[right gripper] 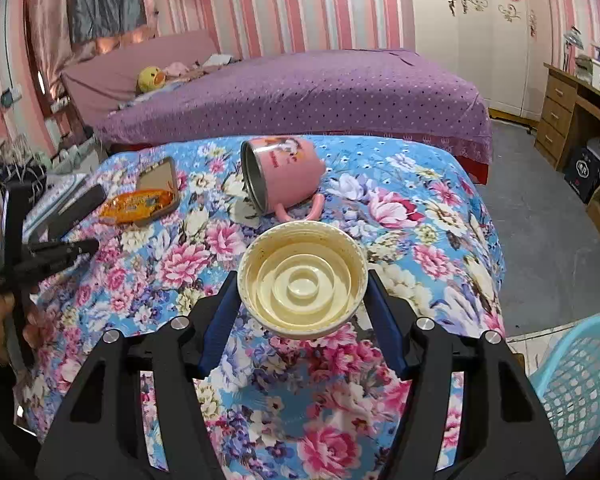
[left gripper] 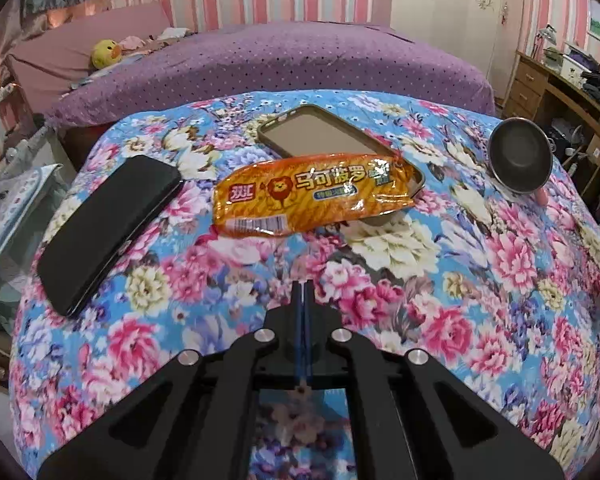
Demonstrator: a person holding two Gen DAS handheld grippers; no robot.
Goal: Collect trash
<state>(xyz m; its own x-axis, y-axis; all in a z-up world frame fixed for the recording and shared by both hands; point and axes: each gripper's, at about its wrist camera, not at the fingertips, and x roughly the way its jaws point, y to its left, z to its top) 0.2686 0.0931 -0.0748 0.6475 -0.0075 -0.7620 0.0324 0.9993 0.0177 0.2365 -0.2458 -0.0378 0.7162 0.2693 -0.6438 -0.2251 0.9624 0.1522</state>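
My right gripper (right gripper: 302, 296) clamps the cream lid (right gripper: 302, 284) by its stiff rim; my left gripper (left gripper: 303, 284) is pinched together, facing the light, crinkly wrapper (left gripper: 312, 194).

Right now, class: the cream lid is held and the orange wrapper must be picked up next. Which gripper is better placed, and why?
Left. The left gripper is shut and empty, pointing at the orange wrapper lying partly on a phone. The right gripper is occupied with the cream lid.
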